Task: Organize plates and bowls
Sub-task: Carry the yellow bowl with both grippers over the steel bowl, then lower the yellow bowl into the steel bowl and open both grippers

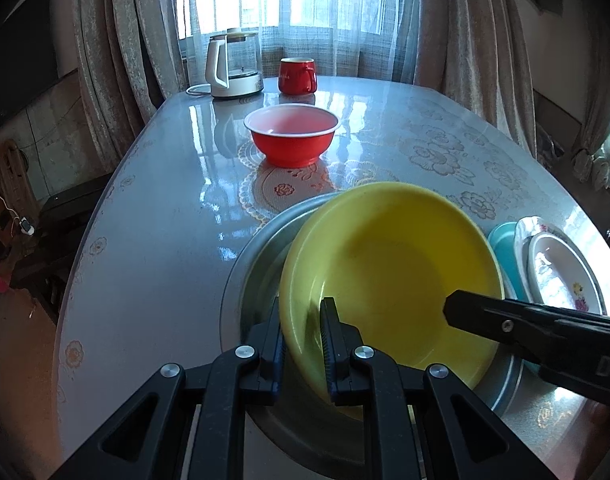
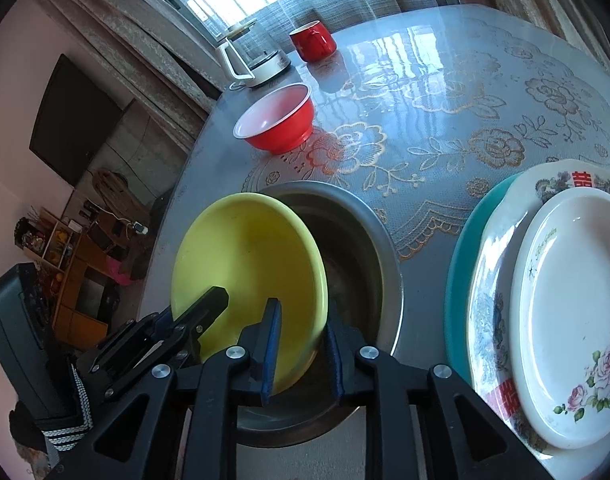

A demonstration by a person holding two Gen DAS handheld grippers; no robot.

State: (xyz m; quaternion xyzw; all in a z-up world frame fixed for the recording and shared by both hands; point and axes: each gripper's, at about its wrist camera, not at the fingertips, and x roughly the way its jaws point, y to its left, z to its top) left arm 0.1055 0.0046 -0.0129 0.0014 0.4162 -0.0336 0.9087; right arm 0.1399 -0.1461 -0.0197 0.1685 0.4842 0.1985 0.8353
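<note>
A yellow bowl (image 1: 385, 264) (image 2: 249, 256) leans tilted inside a steel bowl (image 1: 257, 264) (image 2: 361, 240). My left gripper (image 1: 303, 320) is shut on the yellow bowl's near rim, one pad inside and one outside; in the right wrist view it (image 2: 193, 316) enters from the lower left. My right gripper (image 2: 301, 336) straddles the opposite rim with a small gap at the pads, so it reads as open. In the left wrist view only one right finger (image 1: 465, 314) shows, inside the bowl. A red bowl (image 1: 292, 136) (image 2: 275, 120) stands alone farther back.
A stack of plates (image 1: 561, 276) (image 2: 565, 300) lies to the right: a white oval plate on a flowered one on a teal plate (image 2: 461, 260). A red mug (image 1: 297, 76) (image 2: 313, 42) and a glass kettle (image 1: 233, 68) (image 2: 253, 60) stand at the table's far edge.
</note>
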